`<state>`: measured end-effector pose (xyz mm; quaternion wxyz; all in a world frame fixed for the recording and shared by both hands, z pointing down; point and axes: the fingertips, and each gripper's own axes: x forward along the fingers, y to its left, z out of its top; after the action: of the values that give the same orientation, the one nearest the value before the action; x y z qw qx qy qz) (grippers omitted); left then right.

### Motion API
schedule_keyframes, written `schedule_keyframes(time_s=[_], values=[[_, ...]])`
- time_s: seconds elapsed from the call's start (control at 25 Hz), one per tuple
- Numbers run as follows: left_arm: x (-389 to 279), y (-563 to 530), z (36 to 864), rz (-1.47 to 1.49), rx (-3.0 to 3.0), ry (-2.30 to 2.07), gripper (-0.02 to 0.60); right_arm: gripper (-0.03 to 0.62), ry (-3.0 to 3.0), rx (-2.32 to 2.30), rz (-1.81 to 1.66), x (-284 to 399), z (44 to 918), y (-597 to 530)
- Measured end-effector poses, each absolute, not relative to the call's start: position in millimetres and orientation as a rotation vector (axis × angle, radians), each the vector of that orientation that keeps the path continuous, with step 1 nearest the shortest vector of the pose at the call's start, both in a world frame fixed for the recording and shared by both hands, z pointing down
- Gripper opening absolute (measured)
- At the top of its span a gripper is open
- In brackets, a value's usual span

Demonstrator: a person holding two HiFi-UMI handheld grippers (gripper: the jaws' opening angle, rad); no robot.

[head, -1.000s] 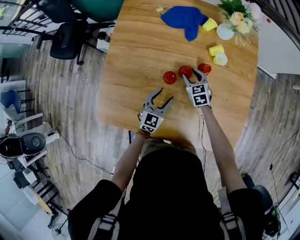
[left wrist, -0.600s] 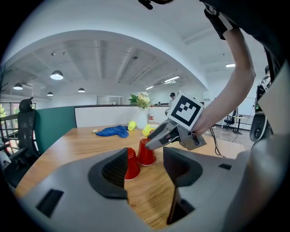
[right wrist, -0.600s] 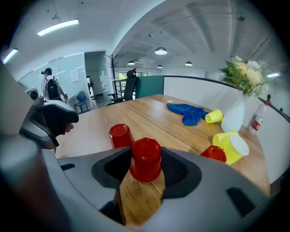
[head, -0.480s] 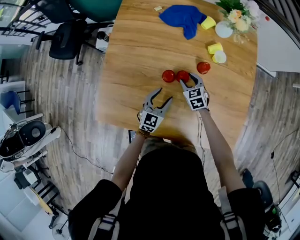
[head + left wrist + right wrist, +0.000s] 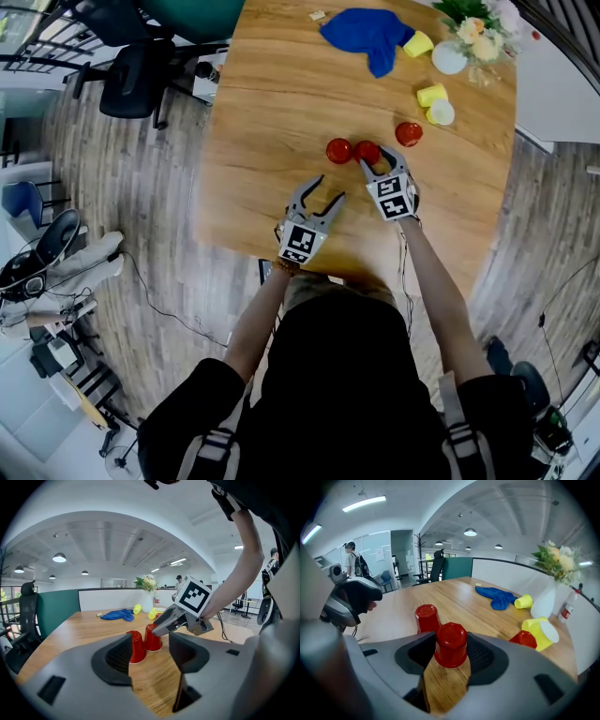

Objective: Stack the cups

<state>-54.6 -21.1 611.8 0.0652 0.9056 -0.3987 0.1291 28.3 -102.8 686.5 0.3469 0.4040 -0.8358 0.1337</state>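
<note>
Three red cups stand upside down on the wooden table. My right gripper is shut on the middle red cup, its pads pressing both sides. The left red cup stands right beside it. The third red cup is apart to the right. My left gripper hangs open and empty over the near part of the table, short of the cups; in its view the right gripper reaches over the held cup.
At the far end lie a blue cloth, yellow cups and a white vase with flowers. An office chair stands left of the table.
My right gripper has carried the middle red cup leftward and nearer to me, until it stands close beside the left red cup. The left gripper has stayed put.
</note>
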Motion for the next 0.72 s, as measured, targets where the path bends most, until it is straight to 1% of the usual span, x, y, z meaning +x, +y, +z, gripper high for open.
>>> schedule_keyframes(time_s=[0.56, 0.72], values=[[-49.7, -18.1, 615.1, 0.41, 2.738, -1.187, 0.252, 0.221, -2.183, 1.049, 0.332, 24.6, 689.0, -98.4], [-49.7, -18.9, 615.9, 0.415, 2.739, -1.192, 0.252, 0.253, -2.272, 1.059, 0.302, 27.8, 667.0, -98.5]])
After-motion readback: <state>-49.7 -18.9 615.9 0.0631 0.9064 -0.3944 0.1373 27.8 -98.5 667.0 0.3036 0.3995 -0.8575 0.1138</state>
